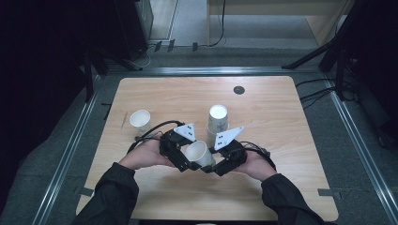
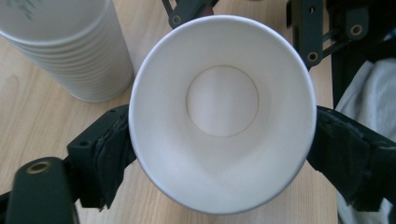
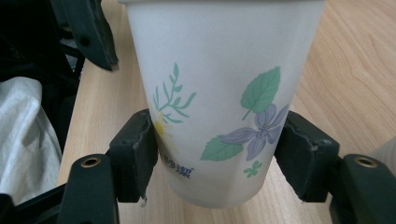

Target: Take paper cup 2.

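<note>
While the right gripper [image 1: 217, 165] clamps the lower wall of the paper cup [image 1: 199, 153], its pads [image 3: 138, 149] pressing in on both sides near the base, the cup lies tilted between the two hands, just this side of the stack of cups [image 1: 217, 123]. The left gripper [image 1: 184, 161] stands spread around the cup's rim, its pads [image 2: 108, 154] right at the rim but seemingly not squeezing it, so I judge the cup to hang on the right gripper alone. A thin paper wall could buckle under that pinch, or the cup could swing and slip out. Any jerk toward the stack might knock it over. Farther left of the stack, a single cup [image 1: 140, 120] stands upright on the table [image 1: 281, 112], well apart.
</note>
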